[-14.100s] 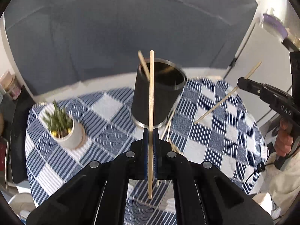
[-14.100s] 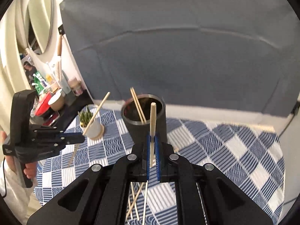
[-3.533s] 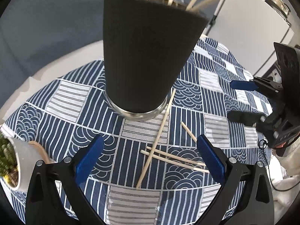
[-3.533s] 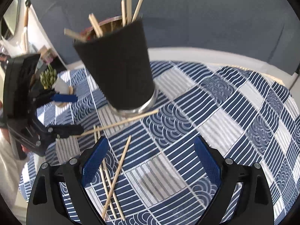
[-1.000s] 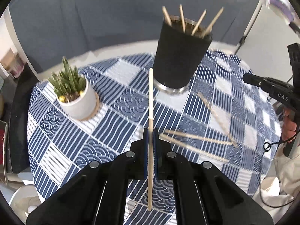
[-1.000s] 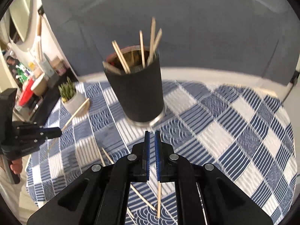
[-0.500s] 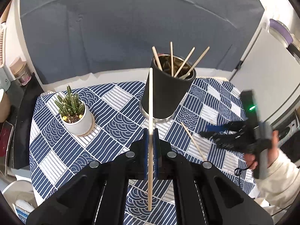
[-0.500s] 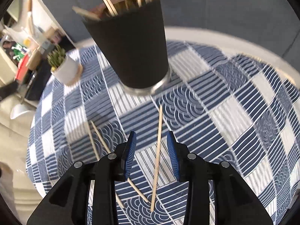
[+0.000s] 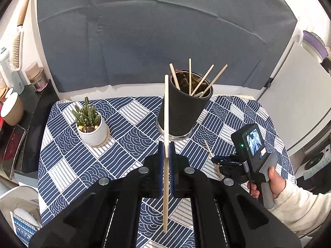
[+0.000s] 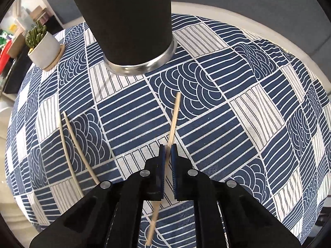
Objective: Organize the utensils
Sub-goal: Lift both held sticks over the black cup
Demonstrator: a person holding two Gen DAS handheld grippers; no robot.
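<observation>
Potted cactus (image 9: 89, 122) stands left of black cup (image 9: 183, 105).

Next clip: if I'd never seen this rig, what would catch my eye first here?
The black cup mid-table, bristling with chopsticks, dominates both views. Next, the upright chopstick clamped in the left gripper, in front of the cup. Low over the blue patterned cloth, the right gripper has its jaws nearly closed around another chopstick; two more lie loose to its left.
</observation>
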